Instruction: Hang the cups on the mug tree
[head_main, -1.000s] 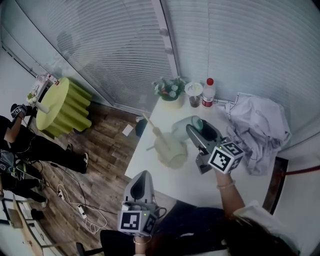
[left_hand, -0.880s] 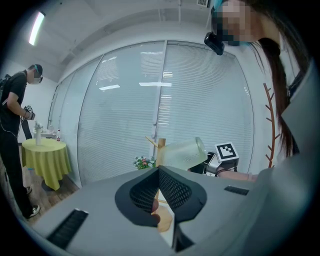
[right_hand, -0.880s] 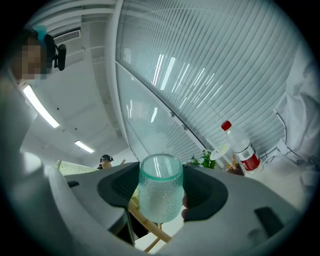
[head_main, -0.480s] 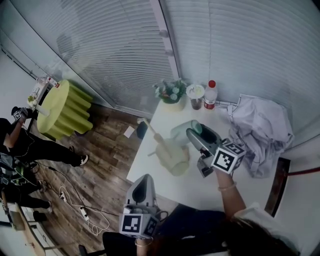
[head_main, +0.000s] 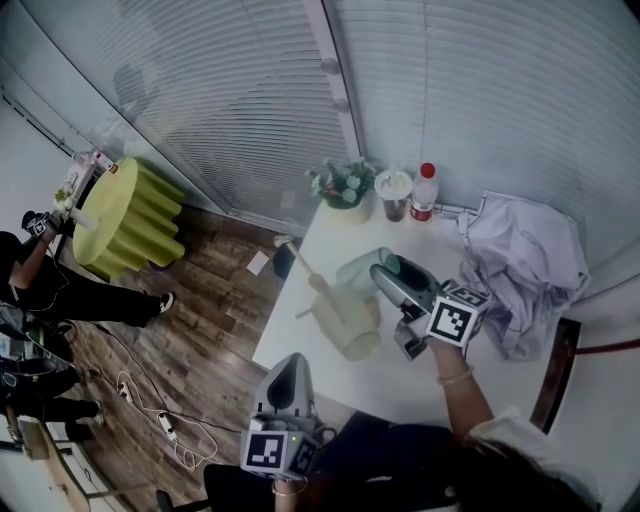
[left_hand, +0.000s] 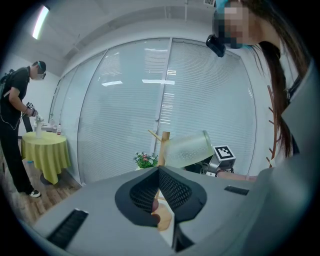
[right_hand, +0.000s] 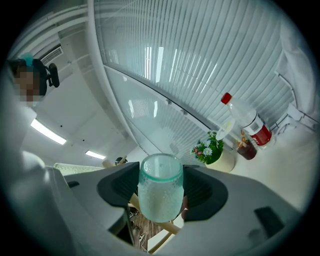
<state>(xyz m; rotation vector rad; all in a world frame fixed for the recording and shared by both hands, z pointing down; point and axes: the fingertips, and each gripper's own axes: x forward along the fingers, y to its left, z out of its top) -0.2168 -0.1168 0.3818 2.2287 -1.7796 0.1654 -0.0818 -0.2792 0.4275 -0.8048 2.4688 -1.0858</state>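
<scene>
My right gripper (head_main: 385, 272) is shut on a frosted pale-green cup (head_main: 362, 268), held above the white table (head_main: 420, 365) beside the wooden mug tree (head_main: 335, 305). In the right gripper view the cup (right_hand: 159, 192) sits between the pads, its rim toward the camera, with wooden pegs (right_hand: 167, 227) of the tree below it. From the left gripper view the cup (left_hand: 187, 148) hangs tilted next to the tree's post (left_hand: 163, 141). My left gripper (head_main: 288, 385) stays low off the table's near-left edge, shut, holding nothing.
A flower pot (head_main: 343, 188), a lidded drink cup (head_main: 393, 190) and a red-capped bottle (head_main: 424, 193) line the table's far edge. Crumpled white cloth (head_main: 525, 265) covers its right side. A yellow-draped table (head_main: 130, 215) and a person (head_main: 45, 280) stand left, over the wood floor.
My right gripper has carried the cup slightly up and away, keeping it close beside the mug tree. The left gripper has barely shifted.
</scene>
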